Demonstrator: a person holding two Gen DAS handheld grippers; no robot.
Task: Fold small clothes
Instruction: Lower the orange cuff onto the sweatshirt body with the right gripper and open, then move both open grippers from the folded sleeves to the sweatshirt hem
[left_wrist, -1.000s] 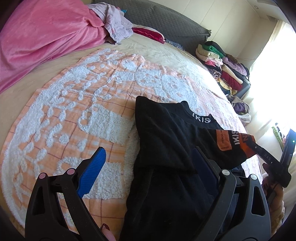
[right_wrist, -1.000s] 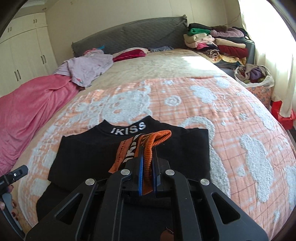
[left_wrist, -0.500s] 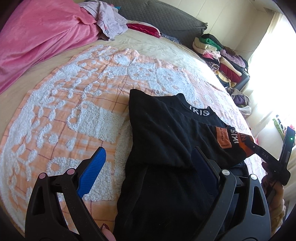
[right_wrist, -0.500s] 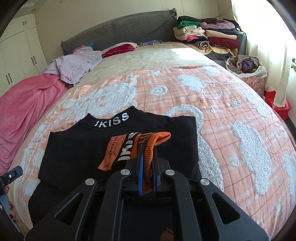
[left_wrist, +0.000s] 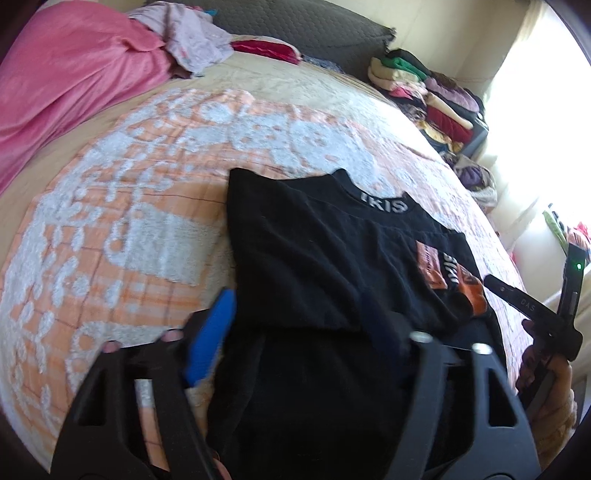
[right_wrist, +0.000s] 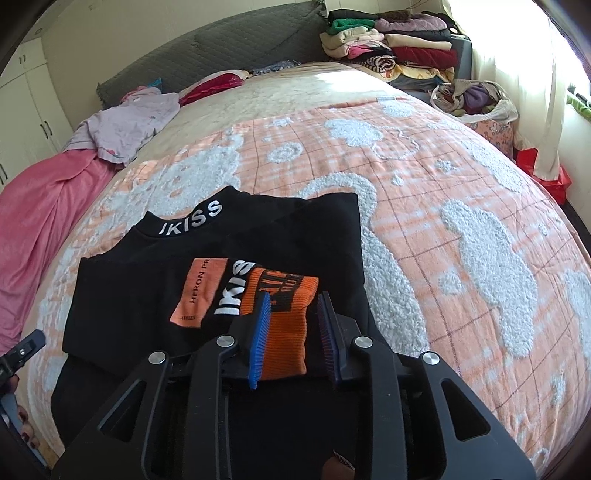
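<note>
Far off to the left of both tongs, a rumpled pink blanket (right_wrist: 40, 206) lies along the edge of the bed, with a crumpled lilac garment (right_wrist: 125, 129) beyond it near the grey quilted headboard (right_wrist: 229, 55). The left gripper (left_wrist: 295, 321) straddles the near left part of the black knit top with "IKISS" on its collar (left_wrist: 325, 254); its jaws have just been closing, the blue pad (left_wrist: 210, 343) at the top's left edge, the other pad dark against the black cloth, so I cannot tell whether they press it. The top lies flat, partly folded, on the orange-and-white tufted bedspread (right_wrist: 424, 192), directly ahead of both tongs. The right gripper (right_wrist: 293, 332) sits over the top's orange ribbed cuff (right_wrist: 286, 321); its jaws have just been opening, and the cuff lies between the blue pads, which stand apart from it. Far beyond, to the right, a stack of folded clothes (right_wrist: 391, 48) rises beside the headboard, with a full basket of clothes (right_wrist: 476, 99) nearer.
</note>
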